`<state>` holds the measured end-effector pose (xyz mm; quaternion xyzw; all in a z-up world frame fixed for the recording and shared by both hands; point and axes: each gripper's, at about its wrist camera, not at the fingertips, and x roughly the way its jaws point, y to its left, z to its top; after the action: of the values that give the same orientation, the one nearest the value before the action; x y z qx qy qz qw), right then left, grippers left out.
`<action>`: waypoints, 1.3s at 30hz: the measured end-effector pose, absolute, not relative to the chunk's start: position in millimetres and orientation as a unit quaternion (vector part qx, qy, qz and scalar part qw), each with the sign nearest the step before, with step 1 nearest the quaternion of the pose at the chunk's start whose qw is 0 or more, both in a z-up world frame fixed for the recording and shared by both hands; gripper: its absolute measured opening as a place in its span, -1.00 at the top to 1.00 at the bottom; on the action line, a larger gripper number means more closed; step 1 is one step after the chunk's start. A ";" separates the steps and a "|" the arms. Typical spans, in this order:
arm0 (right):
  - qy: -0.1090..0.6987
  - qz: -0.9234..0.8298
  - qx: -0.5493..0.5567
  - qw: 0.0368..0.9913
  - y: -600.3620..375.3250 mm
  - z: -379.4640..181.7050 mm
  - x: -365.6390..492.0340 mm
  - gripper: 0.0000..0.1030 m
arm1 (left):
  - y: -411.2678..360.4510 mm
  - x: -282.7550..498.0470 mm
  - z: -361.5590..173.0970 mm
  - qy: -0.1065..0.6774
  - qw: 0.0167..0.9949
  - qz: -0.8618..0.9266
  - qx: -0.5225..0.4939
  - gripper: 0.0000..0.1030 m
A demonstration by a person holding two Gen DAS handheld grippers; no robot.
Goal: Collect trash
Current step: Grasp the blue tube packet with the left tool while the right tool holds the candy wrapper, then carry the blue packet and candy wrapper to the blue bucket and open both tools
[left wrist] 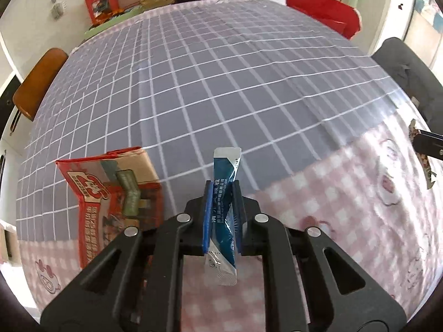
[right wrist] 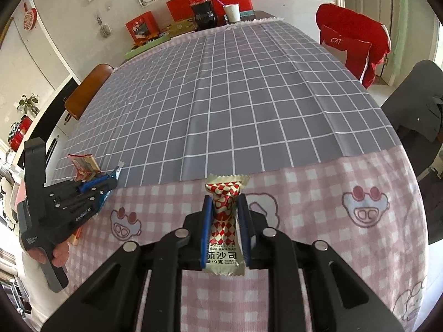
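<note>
My left gripper [left wrist: 223,186] is shut on a blue and silver sachet [left wrist: 224,210], which stands up between the blue pads over the tablecloth. Just left of it lies a red cardboard carton [left wrist: 110,202] with a grey-green wrapper [left wrist: 128,191] inside. My right gripper [right wrist: 224,199] is shut on a red-and-white checked ketchup sachet [right wrist: 224,221], held above the pink checked cloth. In the right wrist view the left gripper [right wrist: 112,178] sits at the left beside the carton [right wrist: 84,164], with a person's hand [right wrist: 59,254] on its handle. The right gripper's sachet [left wrist: 426,163] shows at the left view's right edge.
The table is covered by a grey grid cloth [right wrist: 235,96] and a pink checked cloth [right wrist: 318,207]. At the far end stand a cola bottle [right wrist: 203,8], a paper cup [right wrist: 232,12] and red boxes [right wrist: 141,27]. Chairs ring the table: brown [right wrist: 85,94], red-draped [right wrist: 351,41], dark [right wrist: 418,116].
</note>
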<state>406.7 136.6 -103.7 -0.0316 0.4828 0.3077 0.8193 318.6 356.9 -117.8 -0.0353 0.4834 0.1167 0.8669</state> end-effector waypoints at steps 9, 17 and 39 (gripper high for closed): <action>0.463 0.288 -0.009 0.838 80.7 -76.1 375.8 0.64 | 295.1 308.6 -93.7 0.467 0.880 0.085 -0.024 0.74; 0.442 0.246 0.020 0.862 -4.0 -60.2 341.5 0.64 | 212.4 305.1 -79.4 0.455 0.890 0.028 -0.013 0.74; 0.423 0.001 0.188 0.886 -321.9 -115.9 216.9 0.64 | -156.0 278.1 -95.1 0.463 0.843 -0.251 0.112 0.73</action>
<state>216.9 -321.9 -115.9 0.1882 0.4228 0.0011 0.8865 278.1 -156.0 -95.1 0.1120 0.4626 -0.2511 0.8428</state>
